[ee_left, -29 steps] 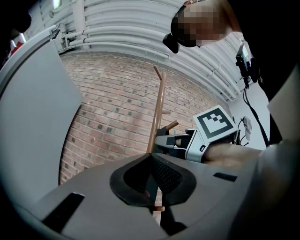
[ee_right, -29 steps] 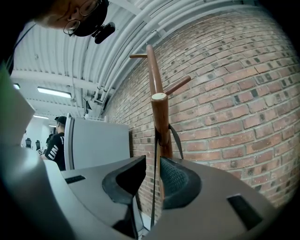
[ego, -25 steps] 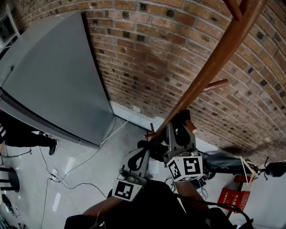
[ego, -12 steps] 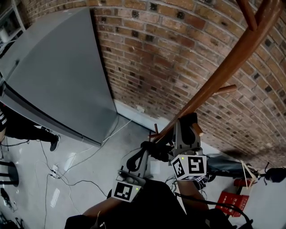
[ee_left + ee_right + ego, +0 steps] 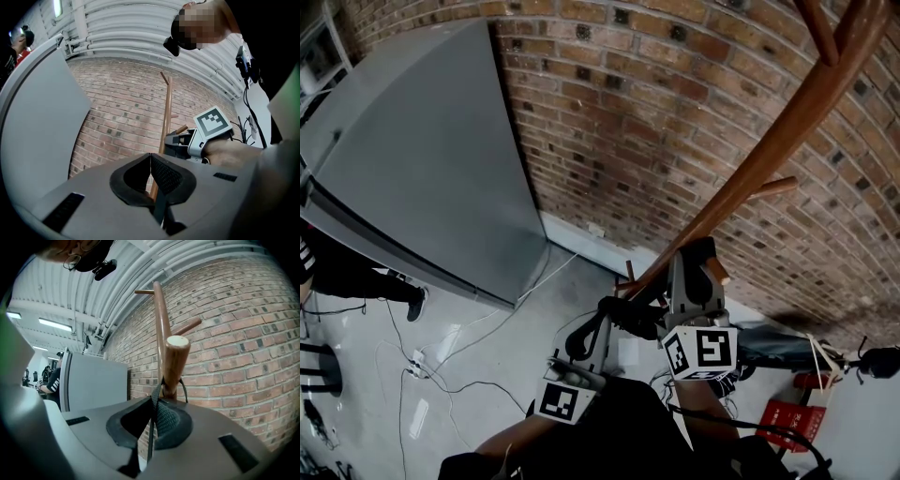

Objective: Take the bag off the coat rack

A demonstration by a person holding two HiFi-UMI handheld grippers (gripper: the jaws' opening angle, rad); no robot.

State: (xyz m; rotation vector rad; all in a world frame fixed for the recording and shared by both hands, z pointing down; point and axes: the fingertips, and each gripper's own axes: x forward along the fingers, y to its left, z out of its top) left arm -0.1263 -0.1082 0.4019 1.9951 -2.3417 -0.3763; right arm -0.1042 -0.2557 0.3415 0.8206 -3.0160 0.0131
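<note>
Right gripper (image 5: 153, 401) is clenched on the black webbing bag strap (image 5: 151, 427). The strap runs up from the jaws and loops round the base of a wooden peg (image 5: 175, 362), so the bag is on the coat rack (image 5: 161, 329). Left gripper (image 5: 151, 157) sits just beside the right one, jaws together with a dark length of strap pinched between them. The bag's body can't be made out. Behind the rack is a brick wall (image 5: 234, 333). 1 grey cabinet (image 5: 412, 169) stands against the wall to the left, with loose cables (image 5: 459, 375) on the floor.
</note>
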